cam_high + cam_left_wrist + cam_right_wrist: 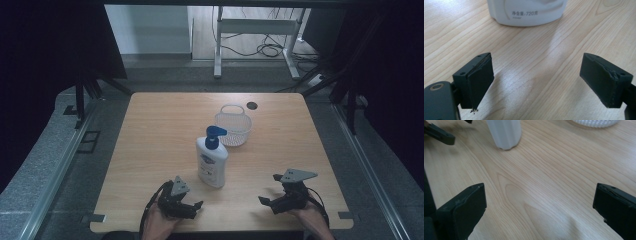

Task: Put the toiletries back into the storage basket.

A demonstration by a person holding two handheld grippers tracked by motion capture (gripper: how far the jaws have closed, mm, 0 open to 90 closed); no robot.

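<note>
Pale wooden table (150,150) amid dark curtained surroundings.

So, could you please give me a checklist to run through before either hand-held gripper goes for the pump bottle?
1. Left hand-held gripper open, nothing between its jaws: ok.
2. Right hand-held gripper open, holding nothing: ok.
3. Bottle upright on the table: ok.
4. Bottle apart from the basket: ok.
5. Bare wood between left hand-held gripper and bottle: ok.
6. Basket holding anything: cannot tell.
</note>
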